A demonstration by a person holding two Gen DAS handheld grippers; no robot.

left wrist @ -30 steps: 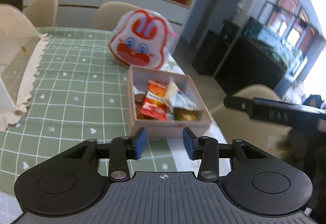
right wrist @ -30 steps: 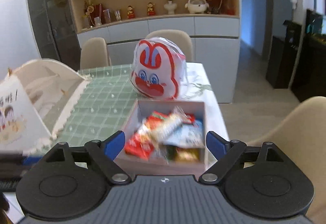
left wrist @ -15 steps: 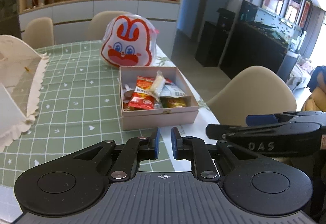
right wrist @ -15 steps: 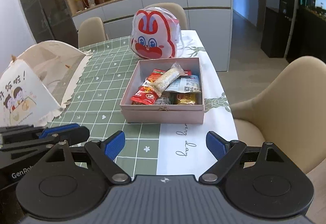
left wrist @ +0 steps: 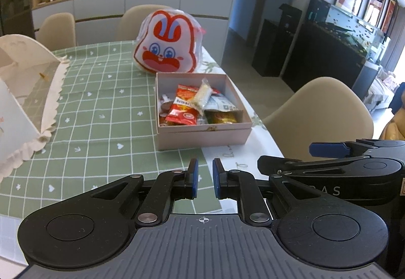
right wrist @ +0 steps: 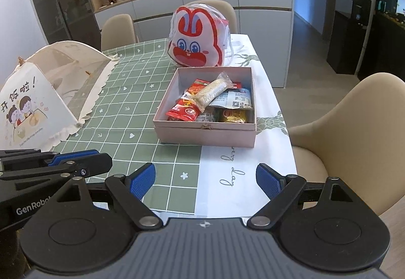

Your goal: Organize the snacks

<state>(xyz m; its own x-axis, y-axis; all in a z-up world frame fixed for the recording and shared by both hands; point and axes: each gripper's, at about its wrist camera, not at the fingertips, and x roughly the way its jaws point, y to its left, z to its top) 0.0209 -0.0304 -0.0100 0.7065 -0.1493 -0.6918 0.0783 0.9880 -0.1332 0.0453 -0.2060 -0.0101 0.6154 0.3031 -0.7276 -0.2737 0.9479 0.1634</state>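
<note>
Left claw [left wrist: 203,181] first: its blue pads [left wrist: 194,179] are drawn in to a narrow slit, nearly clenched, with nothing between them and nothing touched. It hangs over the near edge of the table [left wrist: 101,106], above the seam where the green checked cloth meets the white runner. Over to the right claw [right wrist: 205,181], and that one is released, fingers spread wide and empty, the white runner showing between them. It too sits at the near edge, just beside the left claw, apart from everything on the table.

Now the containers, left to right. At the far left stands a white mesh food cover [right wrist: 53,91] with a scalloped hem and a cartoon panel. Toward the right side of the table lies the open pink box [right wrist: 205,130], and the snacks are all in it: a red packet [right wrist: 183,110] at its near left, a long clear-wrapped bar [right wrist: 211,90] slanting across the top of the pile, a white-and-blue packet [right wrist: 234,99] to the right, a gold packet [right wrist: 234,115] in the near right corner. Just beyond the box, a rabbit-face bag [right wrist: 197,38] stands upright.
</note>
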